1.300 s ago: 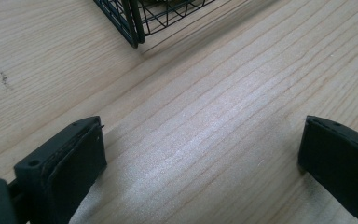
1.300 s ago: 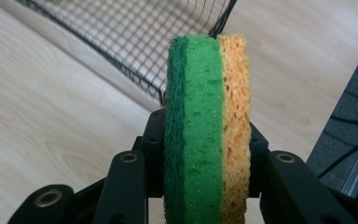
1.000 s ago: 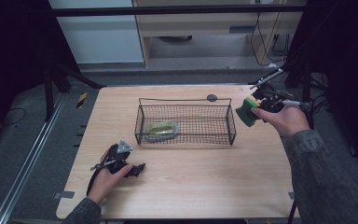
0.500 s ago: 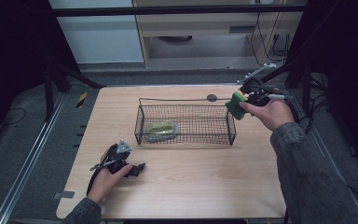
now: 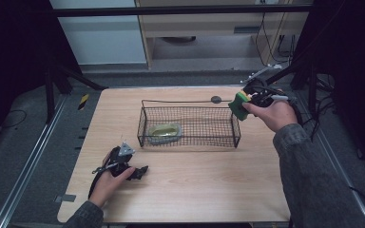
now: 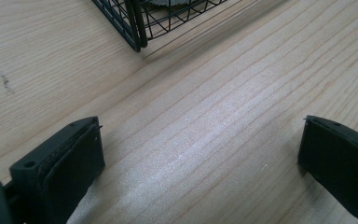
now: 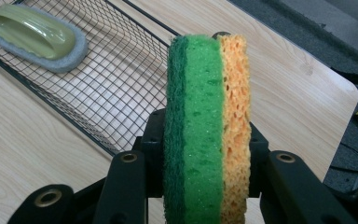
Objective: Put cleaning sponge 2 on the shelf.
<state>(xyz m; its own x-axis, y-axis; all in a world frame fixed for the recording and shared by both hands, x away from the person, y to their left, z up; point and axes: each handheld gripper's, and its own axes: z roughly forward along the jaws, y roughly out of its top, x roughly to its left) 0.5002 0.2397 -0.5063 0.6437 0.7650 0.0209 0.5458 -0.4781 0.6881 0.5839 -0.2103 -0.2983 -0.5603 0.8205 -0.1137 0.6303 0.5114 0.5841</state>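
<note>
The sponge had a dark green layer, a bright green one and an orange one. The wire basket was black. The scrubber was olive green on grey. The table was pale wood with grain lines.

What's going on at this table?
A person is working with a hand-held gripper in each hand. The right gripper is shut on a green and yellow sponge and holds it in the air by the right end of a wire basket. A green scrubber already lies in the basket. The left gripper rests open on the table in front of the basket, with nothing between its jaws.
</note>
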